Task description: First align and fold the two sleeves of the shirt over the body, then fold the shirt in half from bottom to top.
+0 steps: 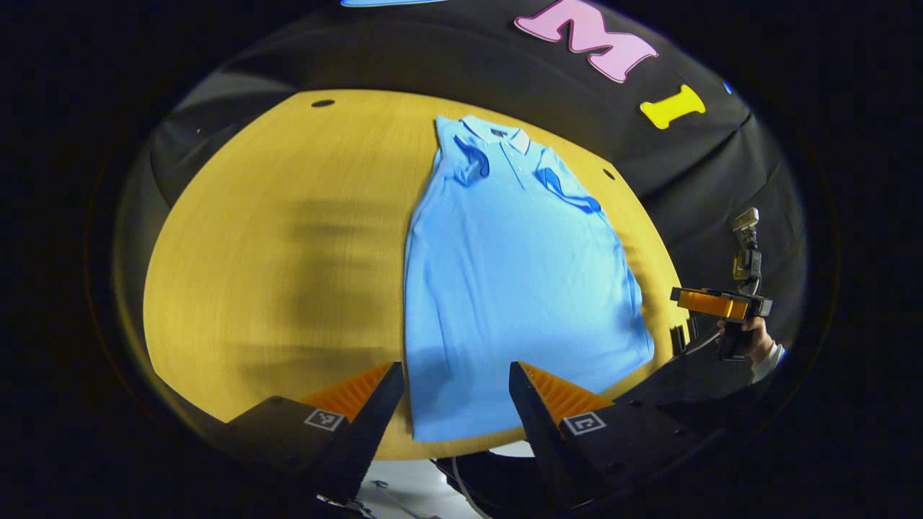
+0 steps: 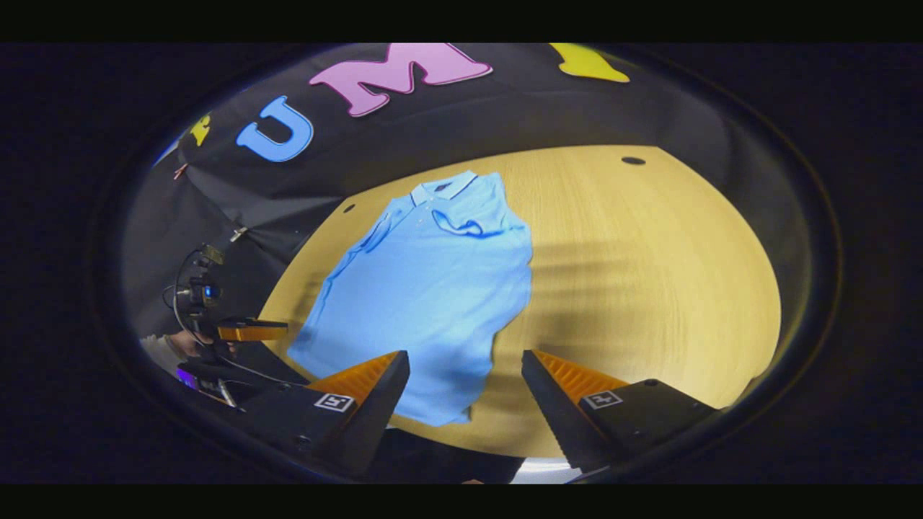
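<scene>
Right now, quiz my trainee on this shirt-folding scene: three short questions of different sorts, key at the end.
1. True or false: both sleeves of the light blue polo shirt lie folded over its body.
2. Which end of the shirt lies nearest the left gripper: A collar, B bottom hem?
3. Fill in: the right gripper is ____ (open/shut).

Key: 1 true; 2 B; 3 open. The shirt lies flat on the yellow wooden table.

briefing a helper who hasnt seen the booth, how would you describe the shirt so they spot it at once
On the round yellow wooden table lies a light blue short-sleeved polo shirt, flat, collar away from the grippers. Both sleeves are already folded over its chest, and it is the sole garment there.
</scene>
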Tool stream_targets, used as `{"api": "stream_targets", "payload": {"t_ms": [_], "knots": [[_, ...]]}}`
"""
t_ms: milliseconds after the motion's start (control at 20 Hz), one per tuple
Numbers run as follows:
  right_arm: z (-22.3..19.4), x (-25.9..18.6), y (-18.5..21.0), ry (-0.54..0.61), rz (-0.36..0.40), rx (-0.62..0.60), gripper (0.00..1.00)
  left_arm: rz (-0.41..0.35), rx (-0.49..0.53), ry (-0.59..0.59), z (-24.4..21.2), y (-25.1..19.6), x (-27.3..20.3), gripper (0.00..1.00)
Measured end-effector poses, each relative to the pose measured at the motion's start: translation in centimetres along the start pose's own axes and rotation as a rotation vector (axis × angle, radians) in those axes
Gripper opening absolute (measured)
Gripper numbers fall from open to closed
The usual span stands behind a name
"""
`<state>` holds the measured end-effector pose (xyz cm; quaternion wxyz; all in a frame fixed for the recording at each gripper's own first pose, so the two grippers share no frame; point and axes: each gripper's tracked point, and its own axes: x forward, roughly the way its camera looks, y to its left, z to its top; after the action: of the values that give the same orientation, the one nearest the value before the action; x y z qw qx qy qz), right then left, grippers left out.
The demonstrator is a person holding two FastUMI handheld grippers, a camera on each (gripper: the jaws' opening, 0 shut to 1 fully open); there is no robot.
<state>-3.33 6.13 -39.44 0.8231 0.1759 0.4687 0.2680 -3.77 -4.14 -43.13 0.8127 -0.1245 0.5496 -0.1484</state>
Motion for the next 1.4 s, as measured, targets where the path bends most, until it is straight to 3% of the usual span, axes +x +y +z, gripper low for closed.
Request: {"api": "stream_targets", "payload": {"t_ms": [350, 400, 600, 650, 700, 750, 800, 850, 1000, 1050, 1100, 1150, 1200, 1250, 1300, 1400], "knots": [[-6.8, 2.0, 0.5, 0.11, -0.05, 0.067, 0.98, -0.053, 0.024, 0.081, -3.3, 0.9, 1.5, 0.94], [-7.5, 2.3, 0.4, 0.127, -0.054, 0.081, 0.98, -0.064, 0.024, 0.088, -3.5, 1.0, 1.2, 0.9], [-7.3, 3.2, 1.8, 0.127, -0.041, 0.131, 0.96, -0.077, 0.024, 0.095, -3.7, 1.3, 1.3, 0.87], [-7.3, 3.4, 1.8, 0.135, -0.056, 0.112, 0.91, -0.076, 0.037, 0.098, -3.9, 1.2, 1.5, 0.86], [-7.5, 3.3, 1.9, 0.143, -0.07, 0.089, 0.95, -0.074, 0.065, 0.102, -4.2, 1.1, 1.6, 0.78], [-7.7, 3.3, 1.9, 0.148, -0.082, 0.066, 0.91, -0.076, 0.099, 0.096, -4.3, 0.9, 1.7, 0.72], [-7.8, 3.4, 2.0, 0.141, -0.094, 0.043, 0.95, -0.076, 0.126, 0.093, -4.4, 0.7, 1.8, 0.65], [-7.8, 3.5, 2.0, 0.14, -0.104, 0.03, 0.96, -0.071, 0.14, 0.09, -4.5, 0.7, 1.9, 0.66], [-8.3, 3.8, 1.5, 0.163, -0.15, -0.007, 0.95, -0.068, 0.108, 0.088, -4.6, 0.6, 2.4, 0.46], [-8.6, 3.6, 1.1, 0.18, -0.168, -0.031, 0.75, -0.069, 0.081, 0.099, -4.6, 0.7, 2.6, 0.39], [-8.9, 3.7, 0.9, 0.19, -0.177, -0.058, 0.65, -0.091, 0.059, 0.1, -4.8, 0.2, 2.7, 0.23], [-8.7, 3.8, 1.2, 0.187, -0.163, -0.054, 0.24, -0.099, 0.05, 0.109, -4.9, 0.0, 2.6, 0.19], [-9.0, 3.7, 1.1, 0.201, -0.158, -0.03, 0.18, -0.11, 0.051, 0.108, -4.8, -0.2, 2.5, 0.16], [-8.8, 4.0, 0.9, 0.192, -0.154, 0.012, 0.21, -0.105, 0.057, 0.101, -4.6, -0.2, 2.5, 0.14], [-8.8, 4.0, 1.0, 0.202, -0.144, 0.044, 0.18, -0.1, 0.073, 0.104, -4.6, -0.3, 2.7, 0.08], [-8.0, 3.8, 0.6, 0.172, -0.14, 0.099, 0.11, -0.078, 0.104, 0.085, -3.9, -0.2, 2.4, 0.06]]}}
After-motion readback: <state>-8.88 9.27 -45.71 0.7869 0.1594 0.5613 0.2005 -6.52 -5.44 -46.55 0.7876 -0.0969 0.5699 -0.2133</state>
